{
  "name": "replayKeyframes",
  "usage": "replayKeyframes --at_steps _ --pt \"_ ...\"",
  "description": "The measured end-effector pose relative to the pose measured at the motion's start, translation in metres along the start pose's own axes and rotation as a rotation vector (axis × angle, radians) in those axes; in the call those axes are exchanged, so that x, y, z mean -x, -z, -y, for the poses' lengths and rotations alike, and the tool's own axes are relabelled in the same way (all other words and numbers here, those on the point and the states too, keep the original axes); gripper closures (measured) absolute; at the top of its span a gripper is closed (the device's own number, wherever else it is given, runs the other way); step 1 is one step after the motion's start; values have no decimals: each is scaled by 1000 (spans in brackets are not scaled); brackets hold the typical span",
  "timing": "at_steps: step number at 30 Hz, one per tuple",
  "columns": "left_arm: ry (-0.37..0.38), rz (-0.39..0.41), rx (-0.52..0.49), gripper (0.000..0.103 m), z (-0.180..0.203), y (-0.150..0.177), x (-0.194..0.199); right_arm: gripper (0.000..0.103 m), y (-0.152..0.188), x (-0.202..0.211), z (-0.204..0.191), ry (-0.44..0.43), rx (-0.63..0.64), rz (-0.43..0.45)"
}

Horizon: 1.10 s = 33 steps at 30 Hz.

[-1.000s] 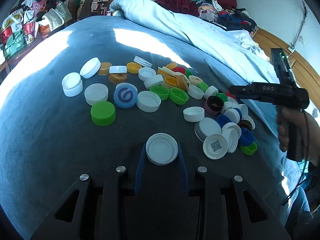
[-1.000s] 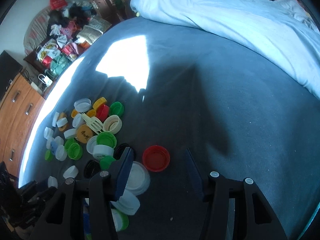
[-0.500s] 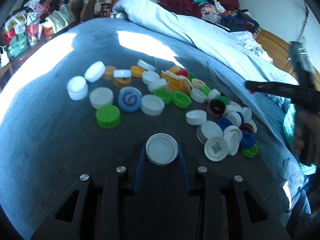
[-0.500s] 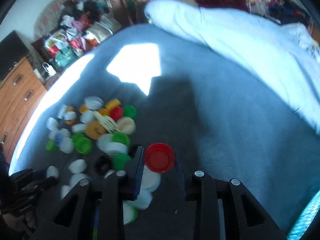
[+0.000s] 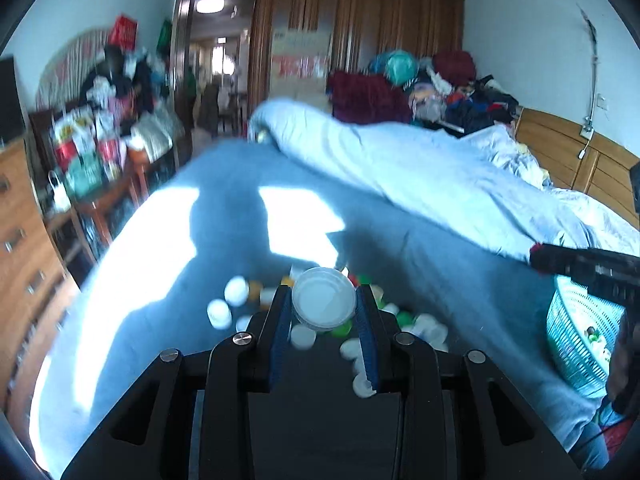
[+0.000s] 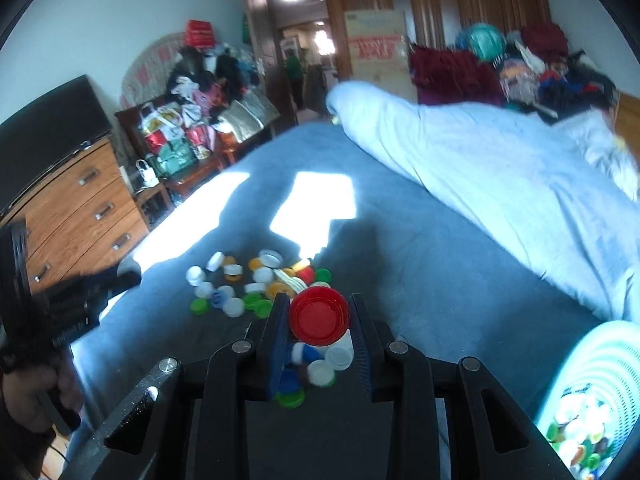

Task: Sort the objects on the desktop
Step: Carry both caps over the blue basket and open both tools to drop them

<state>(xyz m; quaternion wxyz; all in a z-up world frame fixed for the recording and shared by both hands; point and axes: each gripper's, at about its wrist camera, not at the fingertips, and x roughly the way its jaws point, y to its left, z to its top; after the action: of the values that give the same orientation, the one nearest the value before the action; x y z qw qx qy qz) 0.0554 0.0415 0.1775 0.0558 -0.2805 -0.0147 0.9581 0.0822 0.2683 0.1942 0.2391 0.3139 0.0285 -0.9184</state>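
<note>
L gripper (image 5: 324, 312) pinches white cap (image 5: 323, 302) btwn its pads, above the cap pile (image 6: 256, 288). R gripper (image 6: 318, 320) clamps red cap (image 6: 319, 315) likewise.

Big red letters showing on cardboard box (image 6: 376, 46) by wardrobe, too blurry for reading. Red sign (image 6: 199, 33) on far pile also blurry. No other words showing.
</note>
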Motion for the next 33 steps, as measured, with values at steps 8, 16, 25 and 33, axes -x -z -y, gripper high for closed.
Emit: replayKeyframes --at_steps 8,16,25,33 --pt "4 51 -25 75 42 -23 37 70 -10 65 -12 35 34 115" --pt "11 38 -62 75 72 -27 46 70 2 95 3 44 -5 124" --pt "29 36 -129 75 111 -31 50 70 17 129 43 96 -60 143" --pt "74 30 -196 75 163 -33 48 70 31 160 91 156 -114 154"
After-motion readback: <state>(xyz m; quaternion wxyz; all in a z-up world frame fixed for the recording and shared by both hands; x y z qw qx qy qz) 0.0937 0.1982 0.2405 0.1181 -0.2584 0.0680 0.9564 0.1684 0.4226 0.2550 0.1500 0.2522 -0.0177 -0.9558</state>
